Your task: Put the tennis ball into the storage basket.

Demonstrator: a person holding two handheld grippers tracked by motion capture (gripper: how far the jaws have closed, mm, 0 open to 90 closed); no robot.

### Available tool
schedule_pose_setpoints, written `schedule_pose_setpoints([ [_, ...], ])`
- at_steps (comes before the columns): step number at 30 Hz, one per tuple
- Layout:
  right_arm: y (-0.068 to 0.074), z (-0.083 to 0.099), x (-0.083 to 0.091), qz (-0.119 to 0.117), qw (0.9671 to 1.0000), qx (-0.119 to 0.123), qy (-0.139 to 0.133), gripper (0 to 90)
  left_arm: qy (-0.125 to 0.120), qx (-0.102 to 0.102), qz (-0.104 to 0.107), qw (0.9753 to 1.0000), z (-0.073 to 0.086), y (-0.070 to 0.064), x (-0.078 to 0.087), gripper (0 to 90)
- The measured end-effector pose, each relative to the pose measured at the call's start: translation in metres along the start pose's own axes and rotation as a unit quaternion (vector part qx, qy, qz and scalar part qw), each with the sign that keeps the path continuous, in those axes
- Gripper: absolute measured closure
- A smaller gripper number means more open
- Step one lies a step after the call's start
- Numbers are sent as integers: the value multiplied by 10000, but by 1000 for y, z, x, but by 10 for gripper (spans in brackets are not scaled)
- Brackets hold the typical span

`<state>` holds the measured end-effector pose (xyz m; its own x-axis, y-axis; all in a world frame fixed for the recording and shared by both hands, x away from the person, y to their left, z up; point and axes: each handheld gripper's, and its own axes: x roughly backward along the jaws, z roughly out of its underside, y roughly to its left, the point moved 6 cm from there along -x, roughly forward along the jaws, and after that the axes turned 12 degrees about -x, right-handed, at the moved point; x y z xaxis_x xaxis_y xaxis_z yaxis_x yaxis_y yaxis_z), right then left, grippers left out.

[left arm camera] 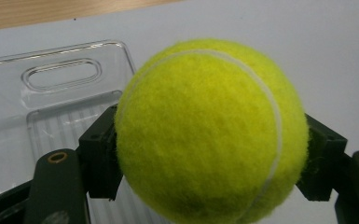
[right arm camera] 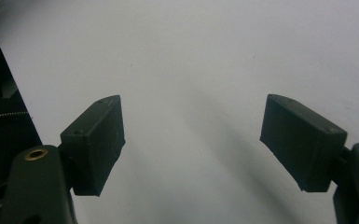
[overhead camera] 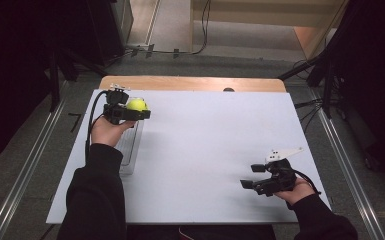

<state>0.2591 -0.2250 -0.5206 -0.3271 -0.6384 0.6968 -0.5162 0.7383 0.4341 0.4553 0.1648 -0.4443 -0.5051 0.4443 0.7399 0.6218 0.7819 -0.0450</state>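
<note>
Tennis ball (left arm camera: 210, 133) is clamped in left gripper (overhead camera: 139, 111) above clear tray (left arm camera: 42, 107) (drop-off apparently pending); right gripper (right arm camera: 193, 144) is held w/ jaws apart, nothing betw. them.

Tennis ball (left arm camera: 212, 133) between left tool (left arm camera: 212, 158) jaws; clear tray (left arm camera: 60, 74) behind

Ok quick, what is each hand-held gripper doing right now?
Left hand-held gripper: shut on the ball, above the tray.
Right hand-held gripper: open, holding nothing.
</note>
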Motion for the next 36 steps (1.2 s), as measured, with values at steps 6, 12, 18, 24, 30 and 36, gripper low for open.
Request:
schedule_pose_setpoints([
  [6, 0, 0, 0, 8, 10000, -10, 9, 197, -34, 110, -106, 9999, 4, 9, 3, 258],
  [12, 0, 0, 0, 9, 10000, -11, 10, 197, -66, 191, -243, 9995, 7, 18, 8, 258],
  [18, 0, 0, 0, 20, 10000, -2, 27, 197, -98, 319, -352, 9988, 10, 26, 12, 258],
  [24, 0, 0, 0, 18, 10000, -3, 30, 197, -79, 360, -477, 9982, 13, 32, 14, 257],
  [30, 0, 0, 0, 18, 10000, -15, 22, 197, -72, 412, -522, 9978, 16, 34, 12, 257],
  [36, 0, 0, 0, 20, 10000, -9, 29, 197, -11, 442, -559, 9975, 20, 36, 7, 257],
])
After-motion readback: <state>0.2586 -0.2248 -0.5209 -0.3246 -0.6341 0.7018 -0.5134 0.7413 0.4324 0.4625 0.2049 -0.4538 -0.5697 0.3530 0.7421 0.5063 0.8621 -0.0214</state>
